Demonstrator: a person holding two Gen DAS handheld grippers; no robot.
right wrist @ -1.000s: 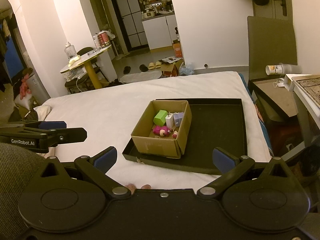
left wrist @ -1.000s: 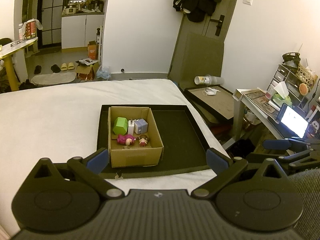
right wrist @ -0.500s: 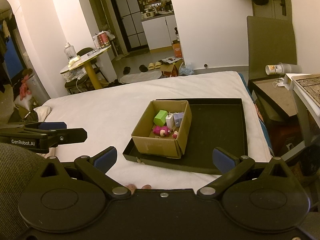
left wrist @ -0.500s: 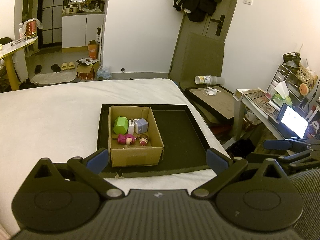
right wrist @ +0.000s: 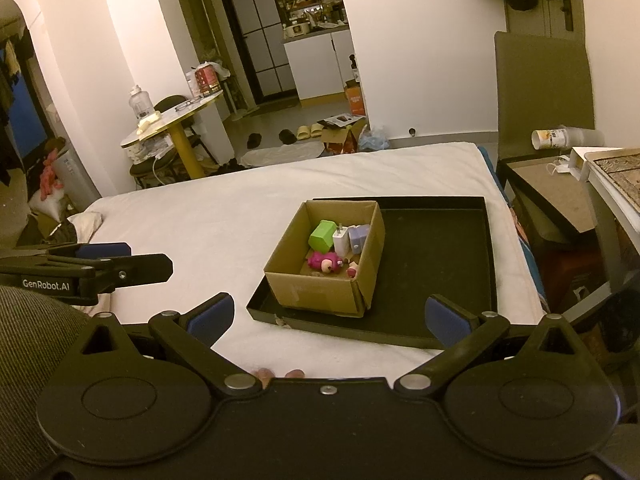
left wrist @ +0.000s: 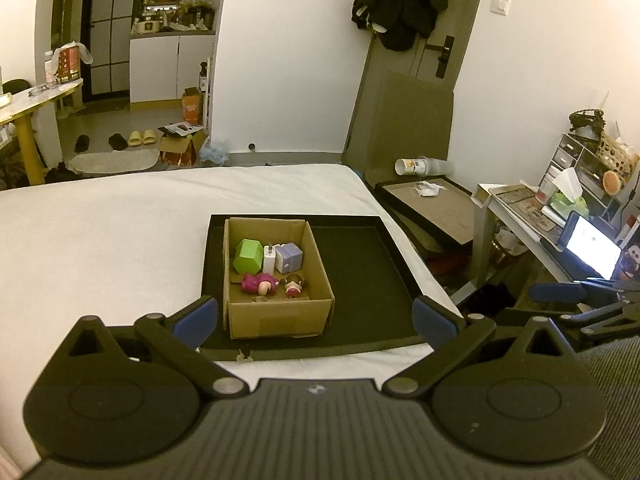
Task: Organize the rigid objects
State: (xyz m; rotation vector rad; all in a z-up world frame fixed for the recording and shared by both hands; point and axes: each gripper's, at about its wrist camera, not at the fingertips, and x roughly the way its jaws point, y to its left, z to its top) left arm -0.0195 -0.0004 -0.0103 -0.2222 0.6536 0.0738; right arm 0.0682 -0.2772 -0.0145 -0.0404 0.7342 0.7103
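Brown cardboard box (left wrist: 276, 280) sits in left part of black rectangular tray (left wrist: 368, 280) on white bed (left wrist: 100, 248), holding green block (left wrist: 247, 255), white charger (left wrist: 269, 259), lilac cube (left wrist: 289, 257), 2 small figurines. Left gripper (left wrist: 314, 318) and right gripper (right wrist: 326, 316): fingers wide, empty, short of tray.

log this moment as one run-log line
left gripper: open, empty | right gripper: open, empty | toys in cardboard box | box on black tray
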